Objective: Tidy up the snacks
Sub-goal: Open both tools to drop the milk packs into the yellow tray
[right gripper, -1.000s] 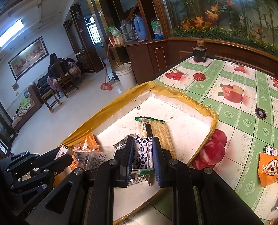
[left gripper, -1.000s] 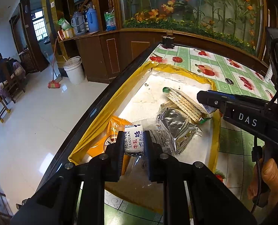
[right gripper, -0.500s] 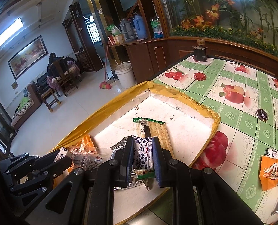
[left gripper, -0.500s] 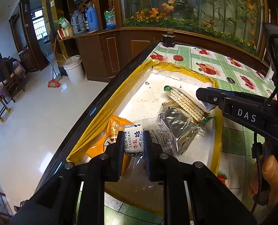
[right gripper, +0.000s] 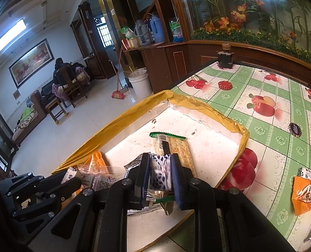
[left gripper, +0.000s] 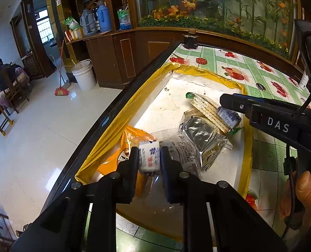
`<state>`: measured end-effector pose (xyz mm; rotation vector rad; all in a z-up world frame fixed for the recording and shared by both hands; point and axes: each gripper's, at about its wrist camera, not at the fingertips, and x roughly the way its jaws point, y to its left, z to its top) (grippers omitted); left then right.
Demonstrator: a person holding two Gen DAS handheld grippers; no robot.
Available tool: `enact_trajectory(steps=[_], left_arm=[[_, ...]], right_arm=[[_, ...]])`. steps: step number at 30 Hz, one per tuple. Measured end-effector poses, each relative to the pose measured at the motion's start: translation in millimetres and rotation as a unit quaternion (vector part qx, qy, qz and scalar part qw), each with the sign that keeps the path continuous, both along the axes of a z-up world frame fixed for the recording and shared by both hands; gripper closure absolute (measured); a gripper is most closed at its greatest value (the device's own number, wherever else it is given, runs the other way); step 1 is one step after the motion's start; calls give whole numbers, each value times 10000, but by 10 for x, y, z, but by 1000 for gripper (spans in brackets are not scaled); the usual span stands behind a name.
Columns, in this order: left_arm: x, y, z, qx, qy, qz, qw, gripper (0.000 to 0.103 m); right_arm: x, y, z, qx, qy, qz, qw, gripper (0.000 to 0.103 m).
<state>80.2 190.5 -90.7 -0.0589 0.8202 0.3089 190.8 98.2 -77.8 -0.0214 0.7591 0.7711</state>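
1. The left gripper (left gripper: 149, 159), low in the frame's centre, has its jaws clamped on a white candy with blue print (left gripper: 149, 157), held above the snacks, probably for dropping.
2. The right gripper (right gripper: 160, 177) has its jaws clamped on a second blue-and-white candy (right gripper: 160, 175).
3. Both hang over the gold-rimmed tray (left gripper: 247, 147), which gathers a cracker pack (right gripper: 174, 147), a silver packet (left gripper: 203, 138) and an orange packet (left gripper: 132, 138).
4. 1 orange packet on the tablecloth (right gripper: 307, 194) remains outside, lower right.
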Motion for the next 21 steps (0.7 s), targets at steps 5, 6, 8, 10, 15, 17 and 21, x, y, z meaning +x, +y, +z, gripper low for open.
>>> enact_trajectory(steps=[5,6,8,10,15,17,21], left_arm=[[-79,36,93,-36,-211,137,9997,40],[-91,37,110,-40,-234,154,9996,40],[-118,43,138,-51,-272,179,9995,40],[-140,46,159,-96,-288,190,9994,40],[-221,-4,222,-214,-354,193,9990,40],[-277,-51,261,-307,-440,202,9984,40],[-399,-217,299,-696,-610,231,9954,40]], right_arm=[[-19,-25,42,55,-17,-31,10000,70],[-24,-38,54,72,-20,-36,10000,69],[-50,-72,84,116,-54,-67,9999,64],[-90,-123,121,226,-49,-98,9997,59],[-251,-324,230,805,-5,-139,9967,26],[-321,-421,267,1012,51,-251,9945,21],[-449,-642,309,1446,218,-533,9878,16]])
